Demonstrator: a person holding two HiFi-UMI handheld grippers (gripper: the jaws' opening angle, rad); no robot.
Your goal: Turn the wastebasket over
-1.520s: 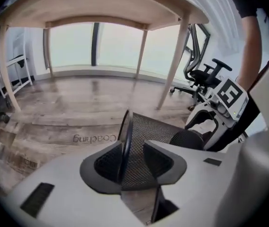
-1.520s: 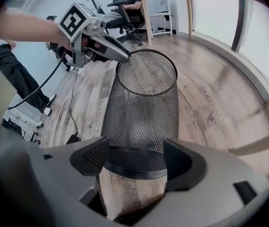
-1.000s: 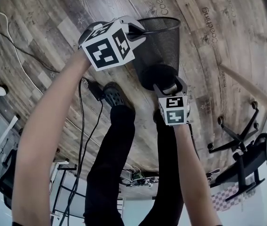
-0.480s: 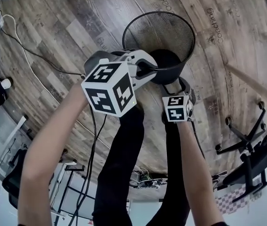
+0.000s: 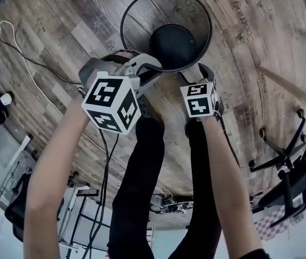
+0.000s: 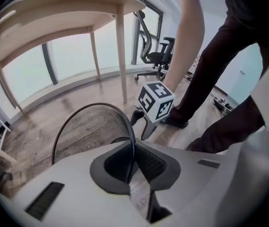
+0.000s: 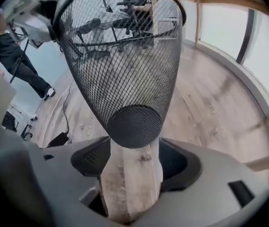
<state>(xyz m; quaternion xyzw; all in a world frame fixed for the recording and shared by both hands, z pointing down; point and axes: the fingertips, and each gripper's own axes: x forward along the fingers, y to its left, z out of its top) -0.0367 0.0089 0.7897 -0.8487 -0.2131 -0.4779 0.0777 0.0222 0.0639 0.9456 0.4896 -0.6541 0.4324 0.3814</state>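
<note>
The left hand-held gripper (image 5: 154, 72) is pressed together on the thin wire rim of the black mesh wastebasket (image 5: 142, 15), pinching it on the side nearest the person. The right hand-held gripper (image 5: 202, 75) is spread, its jaws just beside the basket's round base but not clamping it. The basket hangs mouth-up above the wooden floor (image 5: 56, 31), seemingly clear of it. One pinch on a slim rim carries everything, so as the basket is rolled it could pivot, slip free and drop. A second earlier it lay tipped, side wall showing; now its mouth opens toward the person's head.
</note>
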